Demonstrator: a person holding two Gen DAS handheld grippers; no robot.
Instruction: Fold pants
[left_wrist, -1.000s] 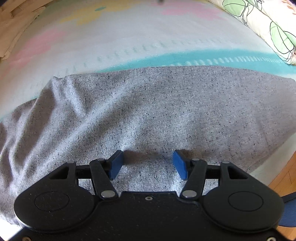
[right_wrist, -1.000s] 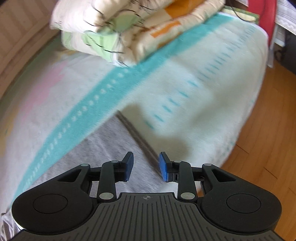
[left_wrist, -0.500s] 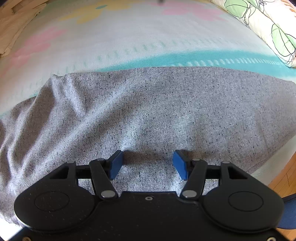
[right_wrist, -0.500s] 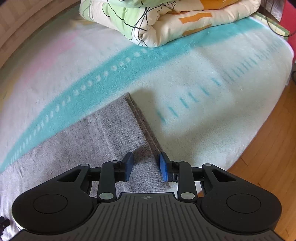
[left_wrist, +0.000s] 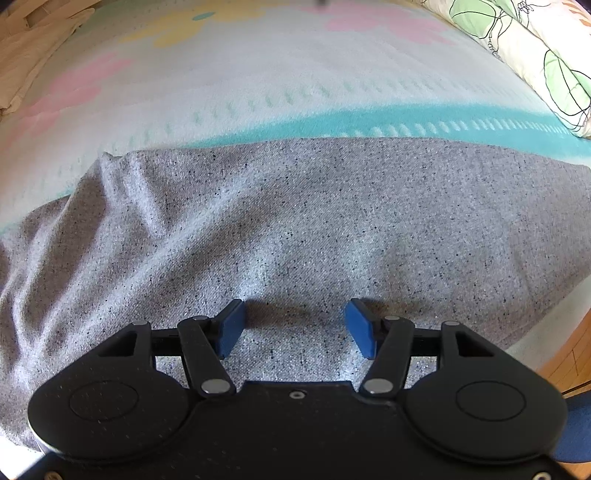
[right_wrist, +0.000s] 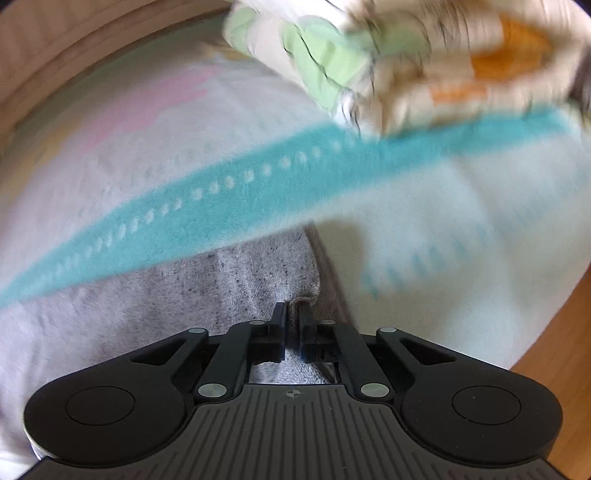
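- The right gripper (right_wrist: 291, 325) has just been closing, and its jaws are now pinching the hem corner of the grey pants (right_wrist: 258, 269), where earlier they stood apart over it.
- The left gripper (left_wrist: 294, 325) is hovering, jaws wide, over the pants (left_wrist: 314, 221) lying on the striped blanket (left_wrist: 258, 85).
- No readable writing is showing.

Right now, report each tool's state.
Left tool: open, pads apart over the grey pants, gripping nothing.
Right tool: jaws just closed, shut on the pants' edge.
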